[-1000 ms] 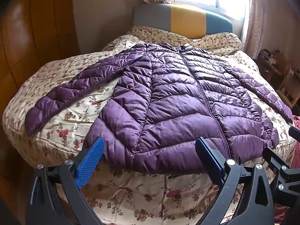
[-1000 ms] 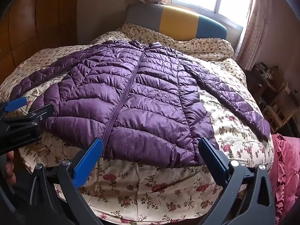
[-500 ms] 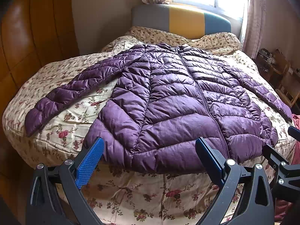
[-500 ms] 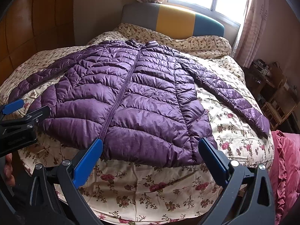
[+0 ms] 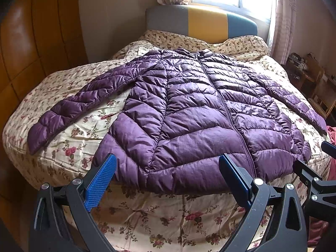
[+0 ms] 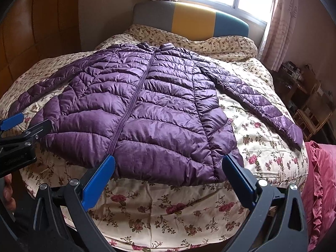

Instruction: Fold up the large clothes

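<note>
A purple quilted puffer jacket (image 5: 195, 113) lies flat and zipped on the bed, front up, collar toward the headboard, both sleeves spread out to the sides. It also shows in the right wrist view (image 6: 147, 109). My left gripper (image 5: 168, 180) is open and empty, hovering just short of the jacket's hem, left of the zip. My right gripper (image 6: 168, 178) is open and empty, just short of the hem, right of the zip. The right gripper's arm (image 5: 315, 180) shows at the left view's right edge.
The bed has a floral cream cover (image 5: 147, 212) and a grey, yellow and blue headboard (image 5: 201, 21). Wooden wardrobe panels (image 5: 31, 42) stand at left. A red ruffled cloth (image 6: 321, 180) lies at right. Shelves (image 6: 304, 96) and a curtained window are beyond.
Both grippers have drawn back and risen slightly, so the jacket sits a little farther off and more of the headboard and window shows. Nothing was grasped.
</note>
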